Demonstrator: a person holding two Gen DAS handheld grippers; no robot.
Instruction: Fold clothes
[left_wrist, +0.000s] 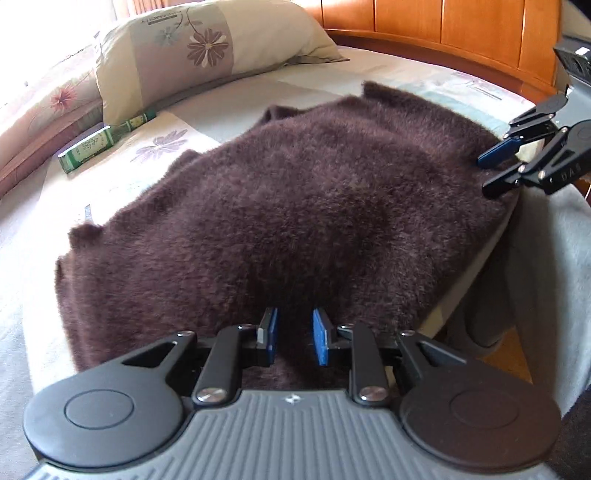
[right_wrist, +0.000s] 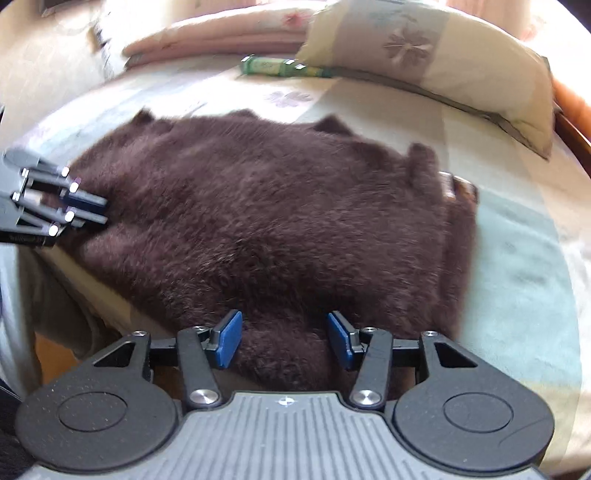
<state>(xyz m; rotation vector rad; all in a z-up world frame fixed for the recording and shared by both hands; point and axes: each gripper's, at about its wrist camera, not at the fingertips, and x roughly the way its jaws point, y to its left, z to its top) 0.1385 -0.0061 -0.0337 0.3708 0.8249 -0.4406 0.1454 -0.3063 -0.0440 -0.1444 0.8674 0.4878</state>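
Brown fleece garment spread on the bed, near edge at the mattress side; left gripper slightly parted and right gripper wider, both with pile between the pads yet not pinching. Looks like a fold just laid and let go; next, probably: regrip an edge, fold across.
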